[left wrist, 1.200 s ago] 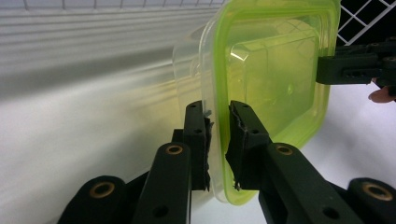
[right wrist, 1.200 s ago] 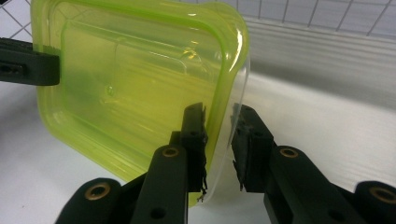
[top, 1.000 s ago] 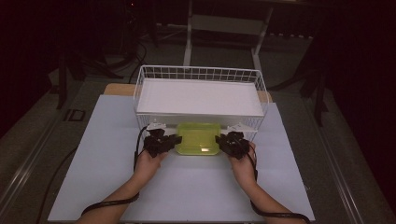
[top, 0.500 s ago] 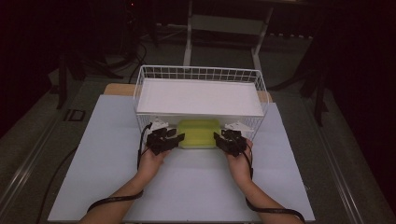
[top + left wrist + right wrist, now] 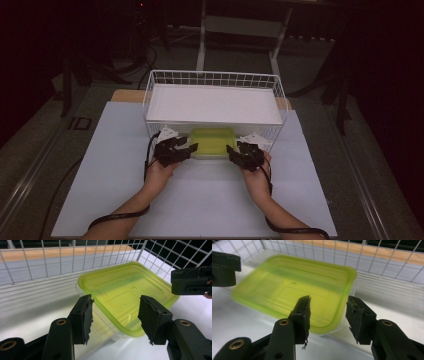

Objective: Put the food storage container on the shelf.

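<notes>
A clear container with a lime-green lid (image 5: 212, 142) rests on the white table against the front wire wall of the basket (image 5: 215, 79). My left gripper (image 5: 186, 149) is at its left end and my right gripper (image 5: 234, 152) at its right end. In the left gripper view the jaws (image 5: 115, 312) stand apart around the lid's (image 5: 125, 297) near corner without touching it, and the right gripper (image 5: 192, 280) shows beyond. In the right gripper view the jaws (image 5: 328, 312) likewise straddle a lid (image 5: 294, 287) corner with gaps. Both pairs of jaws have just been opening.
The white wire basket holds a flat white board (image 5: 214, 104) across its top. A wooden board (image 5: 125, 95) pokes out behind the white table sheet (image 5: 200, 200). Cables (image 5: 120, 216) trail from both grippers along the person's forearms. Dark floor surrounds the table.
The container has shifted slightly toward the basket. Both grippers, which were closed on its ends, have spread their jaws off the lid; the hands have barely moved.
</notes>
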A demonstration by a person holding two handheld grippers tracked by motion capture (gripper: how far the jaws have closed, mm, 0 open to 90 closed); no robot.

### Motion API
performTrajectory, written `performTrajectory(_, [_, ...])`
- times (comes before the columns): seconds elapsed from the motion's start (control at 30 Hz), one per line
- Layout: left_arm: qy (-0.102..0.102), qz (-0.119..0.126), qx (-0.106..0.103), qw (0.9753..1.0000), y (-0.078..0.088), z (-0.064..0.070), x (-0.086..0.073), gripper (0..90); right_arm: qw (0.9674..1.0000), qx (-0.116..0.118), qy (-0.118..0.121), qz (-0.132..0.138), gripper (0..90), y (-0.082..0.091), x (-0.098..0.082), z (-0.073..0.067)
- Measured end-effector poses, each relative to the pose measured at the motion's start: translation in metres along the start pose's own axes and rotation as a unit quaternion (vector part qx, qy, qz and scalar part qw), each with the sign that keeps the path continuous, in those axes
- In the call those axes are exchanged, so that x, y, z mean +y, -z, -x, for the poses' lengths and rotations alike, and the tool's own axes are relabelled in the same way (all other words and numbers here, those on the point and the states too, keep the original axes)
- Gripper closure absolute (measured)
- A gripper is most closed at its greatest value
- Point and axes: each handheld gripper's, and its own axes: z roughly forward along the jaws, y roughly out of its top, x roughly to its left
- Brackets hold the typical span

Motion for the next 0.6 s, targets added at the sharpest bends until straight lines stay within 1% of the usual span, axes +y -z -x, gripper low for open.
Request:
performTrajectory(0.03, [0.0,0.001,-0.001,1.0,0.004,0.001,0.0,45.3,1.0,0.005,-0.002,0.002,54.1,0.003,0.001,-0.001])
performTrajectory(0.1, [-0.002,0.002,-0.005,1.0,0.011,0.004,-0.001,45.3,0.9999,0.012,0.005,0.002,56.4,0.009,0.001,-0.005])
performTrajectory(0.17, [-0.009,0.003,-0.007,0.9999,0.02,0.008,-0.001,45.3,0.9997,0.022,0.008,0.001,57.3,0.013,0.001,-0.009])
performTrajectory(0.2, [-0.009,0.005,-0.011,0.9999,0.024,0.01,-0.001,45.0,0.9996,0.027,0.01,0.0,58.2,0.015,0.001,-0.012])
performTrajectory(0.23, [-0.008,0.005,-0.015,0.9998,0.028,0.012,-0.002,43.8,0.9994,0.031,0.011,0.0,58.9,0.017,0.0,-0.014])
performTrajectory(0.27, [-0.012,0.005,-0.016,0.9998,0.032,0.014,-0.002,42.9,0.9993,0.037,0.011,-0.001,62.1,0.019,-0.001,-0.016])
performTrajectory(0.3, [-0.014,0.005,-0.02,0.9997,0.035,0.015,-0.003,39.9,0.999,0.043,0.012,-0.004,63.3,0.021,-0.003,-0.018])
performTrajectory(0.33, [-0.014,0.005,-0.02,0.9997,0.035,0.015,-0.003,37.5,0.999,0.043,0.012,-0.004,63.3,0.021,-0.003,-0.018])
performTrajectory(0.37, [-0.019,0.004,-0.028,0.9994,0.041,0.017,-0.006,37.5,0.9987,0.049,0.014,-0.007,65.7,0.022,-0.004,-0.021])
performTrajectory(0.4, [-0.024,0.007,-0.037,0.999,0.044,0.017,-0.008,34.2,0.9977,0.064,0.02,-0.014,75.0,0.022,-0.007,-0.024])
performTrajectory(0.43, [-0.026,0.01,-0.051,0.9983,0.047,0.016,-0.01,32.0,0.9975,0.064,0.025,-0.016,77.3,0.022,-0.008,-0.026])
performTrajectory(0.47, [-0.023,0.009,-0.057,0.9981,0.05,0.015,-0.012,30.1,0.9975,0.061,0.031,-0.015,82.9,0.022,-0.01,-0.028])
performTrajectory(0.5, [-0.024,0.009,-0.057,0.9981,0.052,0.015,-0.013,30.0,0.9971,0.064,0.035,-0.021,86.2,0.021,-0.012,-0.03])
performTrajectory(0.53, [-0.024,0.014,-0.056,0.998,0.055,0.014,-0.015,29.1,0.9965,0.069,0.037,-0.029,89.2,0.02,-0.014,-0.032])
performTrajectory(0.6, [-0.023,0.015,-0.07,0.9972,0.059,0.012,-0.021,25.1,0.9956,0.077,0.04,-0.035,90.0,0.018,-0.018,-0.036])
